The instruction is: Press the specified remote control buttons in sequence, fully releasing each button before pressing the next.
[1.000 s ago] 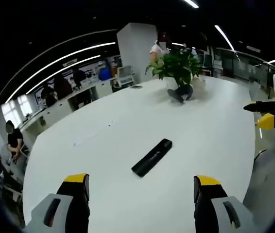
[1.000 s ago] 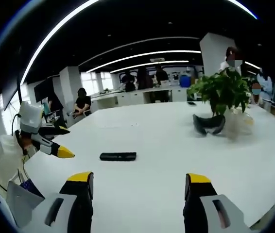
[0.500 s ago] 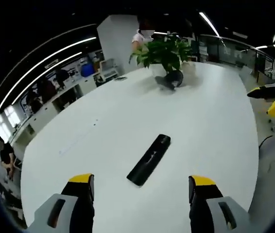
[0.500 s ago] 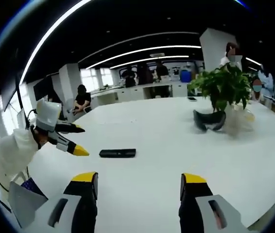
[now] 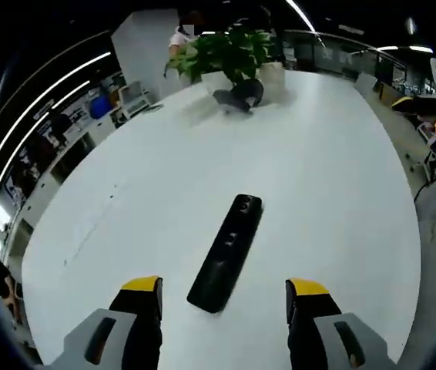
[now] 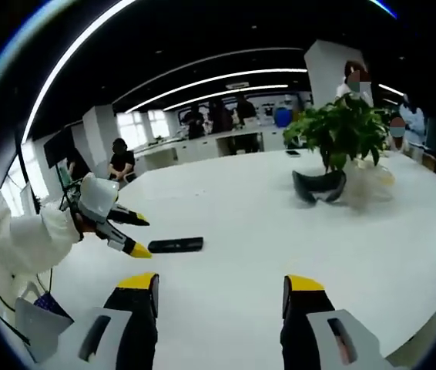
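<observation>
- In the left gripper view, the left claw (image 5: 223, 297) is released, its two yellow-tipped jaws standing apart at the bottom of the frame, grasping nothing.
- The black remote control (image 5: 226, 251) lies flat on the white surface (image 5: 333, 193) at lower centre, its near end between the two jaw tips and its length running up and to the right; no jaw touches it.
- Small buttons show along its top face, but any lettering on them is too small to read.
- At the upper centre, a green potted plant (image 5: 226, 52) stands at the far end of the surface, with a dark headset-like object (image 5: 237, 96) just in front of it.
- In the right gripper view, the right claw (image 6: 219, 291) is likewise released, jaws apart at the bottom, empty.
- There the remote control (image 6: 175, 245) lies at left centre, and the left claw (image 6: 137, 235), held by a white-sleeved arm (image 6: 18, 235), comes in from the left with its yellow tip just beside the remote's near end.
- The plant (image 6: 341, 131) stands at upper right.
- People sit and stand in the office background; no writing is legible.
</observation>
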A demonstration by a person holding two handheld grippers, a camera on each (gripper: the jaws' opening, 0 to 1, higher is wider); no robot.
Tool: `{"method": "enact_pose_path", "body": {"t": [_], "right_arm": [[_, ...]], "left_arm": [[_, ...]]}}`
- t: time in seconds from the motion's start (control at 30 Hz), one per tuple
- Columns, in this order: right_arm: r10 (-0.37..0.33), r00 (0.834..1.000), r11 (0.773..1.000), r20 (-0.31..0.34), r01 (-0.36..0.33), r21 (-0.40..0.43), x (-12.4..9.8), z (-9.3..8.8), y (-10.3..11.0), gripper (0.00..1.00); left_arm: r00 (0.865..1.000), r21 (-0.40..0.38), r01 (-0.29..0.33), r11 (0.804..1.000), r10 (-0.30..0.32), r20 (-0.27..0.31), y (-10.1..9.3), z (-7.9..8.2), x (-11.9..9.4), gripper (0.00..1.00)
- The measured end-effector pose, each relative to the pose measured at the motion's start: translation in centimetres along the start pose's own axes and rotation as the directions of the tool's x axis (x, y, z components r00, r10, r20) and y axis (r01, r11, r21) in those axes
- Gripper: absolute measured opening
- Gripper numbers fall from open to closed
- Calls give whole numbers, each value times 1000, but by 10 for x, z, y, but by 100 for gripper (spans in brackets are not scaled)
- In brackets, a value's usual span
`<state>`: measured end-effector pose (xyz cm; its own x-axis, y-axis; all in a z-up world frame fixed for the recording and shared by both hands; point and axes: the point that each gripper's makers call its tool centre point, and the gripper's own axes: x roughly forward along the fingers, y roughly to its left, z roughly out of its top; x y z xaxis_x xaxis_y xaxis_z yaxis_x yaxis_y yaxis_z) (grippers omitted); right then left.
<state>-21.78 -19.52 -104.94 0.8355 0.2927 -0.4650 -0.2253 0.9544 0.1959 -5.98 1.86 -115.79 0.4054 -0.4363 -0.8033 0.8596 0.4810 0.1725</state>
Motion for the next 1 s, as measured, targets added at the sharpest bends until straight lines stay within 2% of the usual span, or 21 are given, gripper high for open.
{"method": "enact_pose_path", "body": {"t": [0.17, 0.4, 0.43, 0.5, 0.6, 0.67, 0.7, 0.73, 0.77, 0.83, 1.0], "right_arm": [[-14, 1000, 1000, -8, 14, 14, -1, -1, -10, 63], [-32, 999, 999, 0, 32, 32, -4, 2, -21, 62], [-33, 999, 999, 0, 33, 33, -4, 2, -21, 62], [-40, 999, 999, -3, 40, 28, -4, 1, -23, 61], [-41, 999, 999, -5, 41, 29, -4, 1, -25, 61], [-39, 999, 999, -6, 39, 28, -3, 1, -25, 61], [-40, 999, 999, -6, 40, 25, -3, 1, -25, 60], [-39, 999, 999, -6, 40, 22, -3, 1, -24, 60], [-39, 999, 999, -7, 39, 24, -3, 1, -24, 60], [-33, 999, 999, -4, 33, 30, -2, 1, -23, 60], [-24, 1000, 999, 5, 24, 36, -4, 4, -19, 58]], "left_arm": [[997, 25, 48, 999, -47, -56, 3, -5, 22, 65], [989, 65, 99, 993, -91, -117, 7, -11, 36, 60], [988, 54, 115, 992, -109, -109, 6, -8, 38, 59], [984, 54, 124, 991, -116, -132, 9, -10, 39, 60], [972, 26, 180, 983, -174, -155, 6, -12, 39, 57], [958, 20, 240, 971, -234, -168, 2, -13, 42, 54], [953, 11, 252, 968, -246, -175, 1, -13, 42, 54], [953, 49, 254, 966, -242, -184, 3, -13, 42, 54], [951, 49, 257, 965, -243, -190, 2, -13, 42, 54], [940, 91, 282, 955, -256, -227, 1, -15, 41, 54], [935, 102, 292, 951, -262, -239, 1, -16, 39, 50]]}}
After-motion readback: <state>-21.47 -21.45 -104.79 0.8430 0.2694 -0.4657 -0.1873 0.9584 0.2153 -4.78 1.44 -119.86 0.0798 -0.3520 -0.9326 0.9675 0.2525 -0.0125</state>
